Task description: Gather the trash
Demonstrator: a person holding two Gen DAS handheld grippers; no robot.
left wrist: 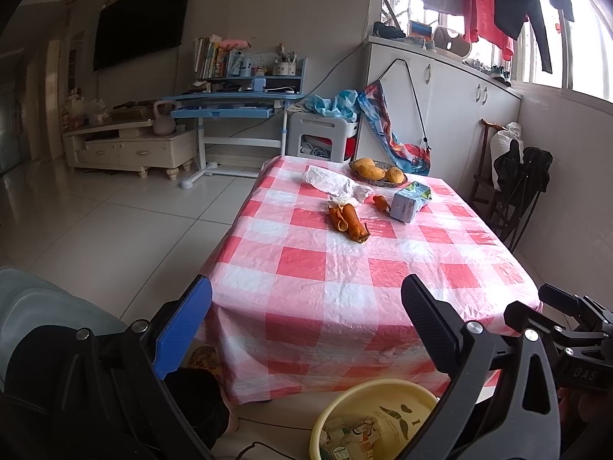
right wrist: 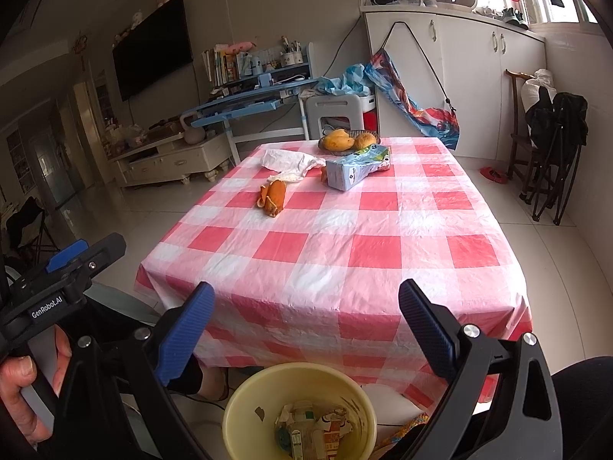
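Orange peel [left wrist: 346,222] [right wrist: 274,197] lies mid-table on the red and white checked cloth [left wrist: 345,268]. A smaller peel scrap [left wrist: 381,202] sits beside a pale blue carton [left wrist: 410,203] [right wrist: 356,168] lying on its side. A crumpled white plastic bag [left wrist: 337,186] [right wrist: 291,163] lies just behind the peel. A yellow bin [left wrist: 383,389] [right wrist: 268,387] holding several wrappers stands on the floor below the table's near edge. My left gripper [left wrist: 306,326] and right gripper [right wrist: 308,329] both hover open and empty above the bin, short of the table edge.
A dish of mangoes [left wrist: 377,172] [right wrist: 348,140] sits at the table's far edge. Behind it are a white stool [left wrist: 322,134], a blue desk [left wrist: 230,103] and white cabinets [left wrist: 440,88]. Folded chairs [right wrist: 551,145] stand at the right wall. A person's hand [right wrist: 23,391] holds the left gripper's handle.
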